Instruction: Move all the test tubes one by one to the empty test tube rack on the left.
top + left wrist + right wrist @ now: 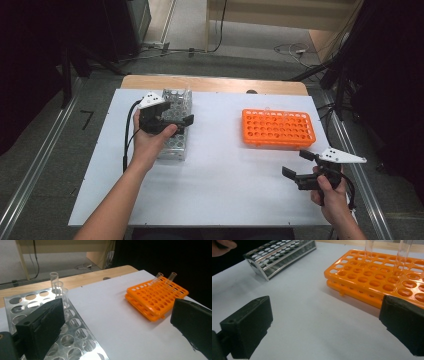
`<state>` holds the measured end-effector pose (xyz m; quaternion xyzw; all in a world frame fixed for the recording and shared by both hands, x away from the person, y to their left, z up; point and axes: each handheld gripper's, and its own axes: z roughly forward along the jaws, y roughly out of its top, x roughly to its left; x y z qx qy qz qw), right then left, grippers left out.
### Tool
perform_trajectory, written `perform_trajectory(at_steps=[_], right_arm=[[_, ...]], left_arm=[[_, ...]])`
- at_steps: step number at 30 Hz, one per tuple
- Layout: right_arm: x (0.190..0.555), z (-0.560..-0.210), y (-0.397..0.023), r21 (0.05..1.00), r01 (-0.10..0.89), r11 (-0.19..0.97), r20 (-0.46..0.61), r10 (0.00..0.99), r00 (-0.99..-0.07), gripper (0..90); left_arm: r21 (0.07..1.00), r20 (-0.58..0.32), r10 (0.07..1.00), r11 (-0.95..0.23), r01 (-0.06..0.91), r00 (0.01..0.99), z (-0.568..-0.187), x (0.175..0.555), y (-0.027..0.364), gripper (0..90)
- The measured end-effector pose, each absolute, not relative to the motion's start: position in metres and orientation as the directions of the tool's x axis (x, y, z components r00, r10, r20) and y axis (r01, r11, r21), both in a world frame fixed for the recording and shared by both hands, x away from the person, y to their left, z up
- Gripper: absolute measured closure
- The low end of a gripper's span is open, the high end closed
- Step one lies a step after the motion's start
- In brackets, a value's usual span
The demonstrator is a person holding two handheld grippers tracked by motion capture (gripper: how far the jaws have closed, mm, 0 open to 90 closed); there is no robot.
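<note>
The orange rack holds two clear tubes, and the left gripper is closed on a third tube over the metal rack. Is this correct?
Not quite. The orange rack holds two clear tubes, but the left gripper, over the metal rack, is open with nothing between its jaws, as the left gripper view shows.

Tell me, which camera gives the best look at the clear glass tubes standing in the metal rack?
The left gripper view: three clear tubes stand close up in the metal rack, rims plainly outlined against the wooden table edge. The high view shows the rack from above, the tubes too faint to make out. The right gripper view catches the rack far off.
</note>
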<state>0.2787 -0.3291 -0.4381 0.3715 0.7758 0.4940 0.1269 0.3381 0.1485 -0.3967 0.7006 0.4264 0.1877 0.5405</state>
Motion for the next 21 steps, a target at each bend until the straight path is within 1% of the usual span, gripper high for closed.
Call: perform_trajectory(at_steps=[9, 18, 21], right_arm=[[0.291, -0.431, -0.327, 0.863, 0.449, 0.231, 0.160, 0.719, -0.677, 0.0], [0.306, -0.425, -0.322, 0.863, 0.448, 0.232, 0.151, 0.728, -0.668, 0.0], [0.312, -0.423, -0.319, 0.865, 0.445, 0.231, 0.148, 0.731, -0.666, 0.0]], left_arm=[[0.933, -0.190, 0.789, -0.040, 0.358, 0.584, -0.394, 0.304, 0.154, 0.0], [0.936, -0.180, 0.790, -0.045, 0.348, 0.586, -0.400, 0.277, 0.161, 0.0], [0.937, -0.189, 0.790, -0.032, 0.347, 0.583, -0.402, 0.270, 0.165, 0.0]])
